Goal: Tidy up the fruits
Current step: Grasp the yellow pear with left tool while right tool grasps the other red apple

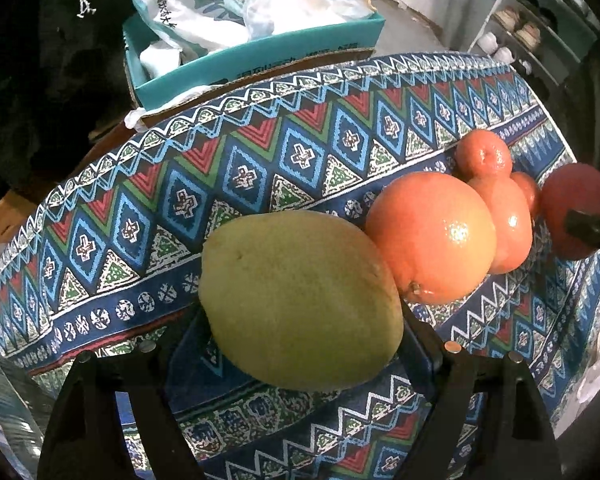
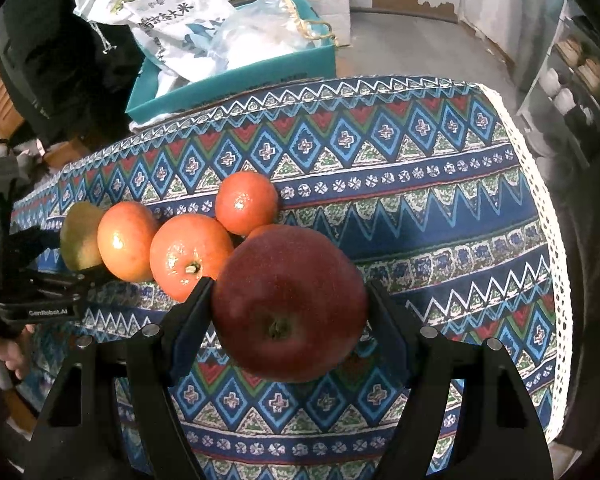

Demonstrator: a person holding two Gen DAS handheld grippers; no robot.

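Fruit lined up on patterned cloth (image 2: 420, 200): L gripper (image 1: 300, 344) clasps yellow-green pear (image 1: 300, 300) at lower centre of its view; oranges (image 2: 190, 260) mid-row; R gripper (image 2: 290, 312) clenches red apple (image 2: 288, 304), lower centre.

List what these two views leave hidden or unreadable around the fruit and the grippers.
- Left wrist view: the pear covers the pads of the left gripper, so contact is unclear.
- Left wrist view: the apple is partly hidden by a dark gripper finger.
- Right wrist view: one small orange is almost wholly behind the apple.
- Both views: print on the white bag is too small to read.
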